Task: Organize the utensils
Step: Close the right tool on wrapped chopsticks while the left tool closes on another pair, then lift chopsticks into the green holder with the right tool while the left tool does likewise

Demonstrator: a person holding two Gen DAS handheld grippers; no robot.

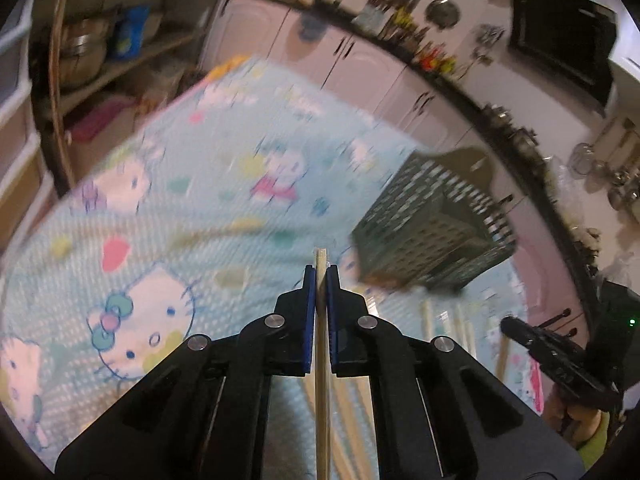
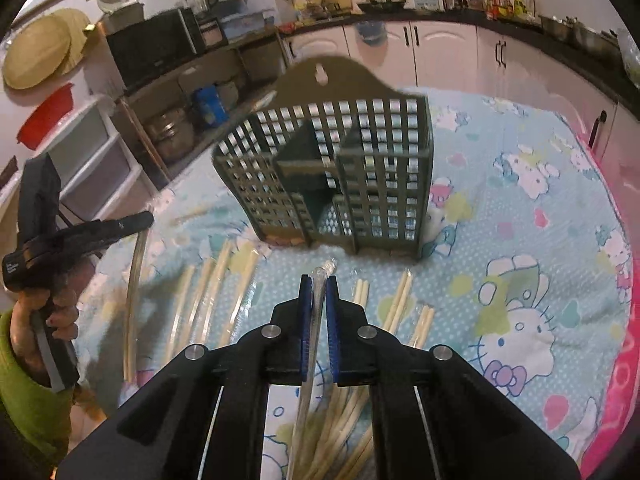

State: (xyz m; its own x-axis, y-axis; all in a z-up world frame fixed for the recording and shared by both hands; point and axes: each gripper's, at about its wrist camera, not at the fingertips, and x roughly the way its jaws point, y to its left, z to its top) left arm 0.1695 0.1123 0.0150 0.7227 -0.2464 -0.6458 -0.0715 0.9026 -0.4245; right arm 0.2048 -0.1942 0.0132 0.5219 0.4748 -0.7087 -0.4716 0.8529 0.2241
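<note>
Both grippers tilt steeply down over the cartoon-cat cloth (image 2: 520, 216) that covers the table. The left gripper (image 1: 321, 276) has its jaws pinched narrow on a single wooden chopstick (image 1: 321, 360), which runs straight back between the blue pads (image 1: 308, 320) toward 6 o'clock. The right gripper (image 2: 319, 286) likewise has its jaws closed on a clear-wrapped chopstick (image 2: 316, 300), the crinkled wrapper tip poking out toward 12 o'clock.

The right wrist view shows the green slotted utensil holder (image 2: 360, 168) standing upright at 12 o'clock, its compartments open toward the camera, with loose chopsticks (image 2: 224, 276) lying on the cloth in front of it from 9 to 3 o'clock. It also shows the person's hand (image 2: 44, 316) in a green sleeve gripping the left tool at 9 o'clock.

The left wrist view, motion-blurred, shows the holder at 2 o'clock and the right tool at 4 o'clock.
</note>
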